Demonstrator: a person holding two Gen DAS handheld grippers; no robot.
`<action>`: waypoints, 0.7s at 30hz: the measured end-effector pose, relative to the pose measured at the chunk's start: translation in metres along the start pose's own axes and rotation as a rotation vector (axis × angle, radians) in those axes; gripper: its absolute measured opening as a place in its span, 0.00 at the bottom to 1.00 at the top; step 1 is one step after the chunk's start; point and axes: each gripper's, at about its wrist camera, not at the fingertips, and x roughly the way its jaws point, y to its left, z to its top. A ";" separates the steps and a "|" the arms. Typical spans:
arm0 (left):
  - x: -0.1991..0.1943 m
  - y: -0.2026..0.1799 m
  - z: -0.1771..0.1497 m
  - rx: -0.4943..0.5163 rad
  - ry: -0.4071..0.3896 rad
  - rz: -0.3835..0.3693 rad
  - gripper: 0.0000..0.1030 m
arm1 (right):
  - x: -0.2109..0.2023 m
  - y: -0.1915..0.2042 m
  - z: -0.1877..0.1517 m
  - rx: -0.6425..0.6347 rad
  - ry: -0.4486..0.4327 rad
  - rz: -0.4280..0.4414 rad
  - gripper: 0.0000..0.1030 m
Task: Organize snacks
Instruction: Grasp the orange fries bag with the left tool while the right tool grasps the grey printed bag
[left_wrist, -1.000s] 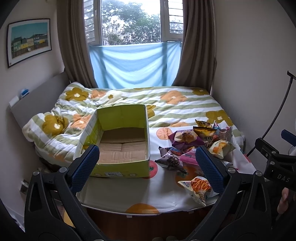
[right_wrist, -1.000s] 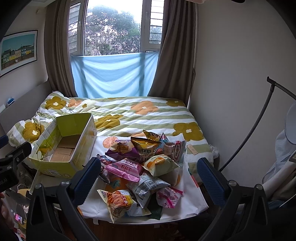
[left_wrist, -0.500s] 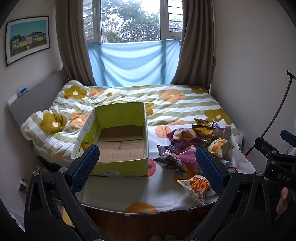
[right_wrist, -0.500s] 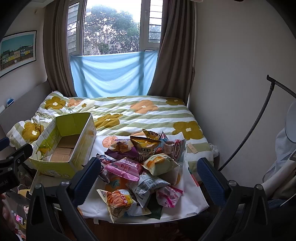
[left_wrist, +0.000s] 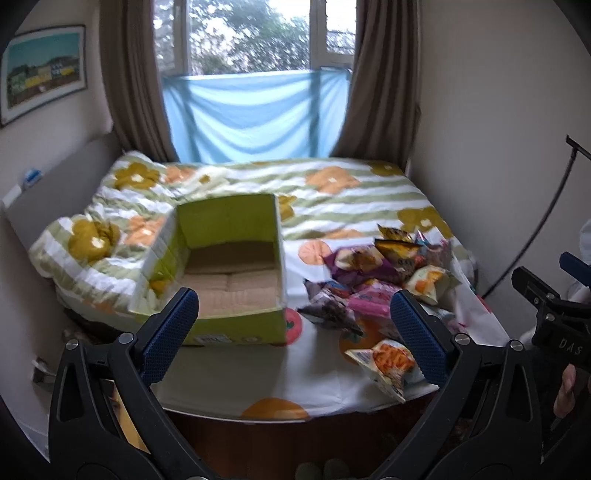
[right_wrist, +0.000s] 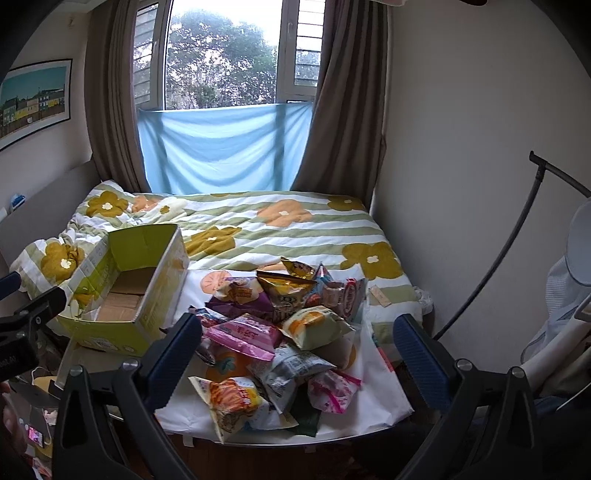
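An open green cardboard box (left_wrist: 229, 236) (right_wrist: 140, 254) stands on the left of a cloth-covered table, holding nothing but its brown base. A pile of several snack bags (right_wrist: 280, 325) (left_wrist: 384, 280) lies to its right, with an orange-and-white bag (left_wrist: 391, 362) (right_wrist: 232, 398) nearest the front edge. My left gripper (left_wrist: 295, 332) is open and empty, held back from the table in front of the box. My right gripper (right_wrist: 299, 354) is open and empty, in front of the snack pile.
The table (left_wrist: 229, 376) has a white cloth with orange prints. Behind it is a bed (right_wrist: 280, 229) with a flowered striped quilt, then a window with a blue sheet. A wall and a black lamp arm (right_wrist: 487, 273) are on the right.
The left wrist view has tilted down and shifted slightly, with motion blur now. The right gripper is almost still. Both stay open; no snack has moved.
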 end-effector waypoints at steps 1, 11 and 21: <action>0.005 -0.001 -0.002 0.003 0.016 -0.018 1.00 | 0.001 -0.001 -0.001 0.000 0.002 -0.002 1.00; 0.071 -0.037 -0.047 0.040 0.223 -0.190 1.00 | 0.043 -0.042 -0.047 0.001 0.134 0.052 1.00; 0.139 -0.092 -0.090 -0.021 0.381 -0.256 1.00 | 0.136 -0.069 -0.065 -0.088 0.270 0.296 1.00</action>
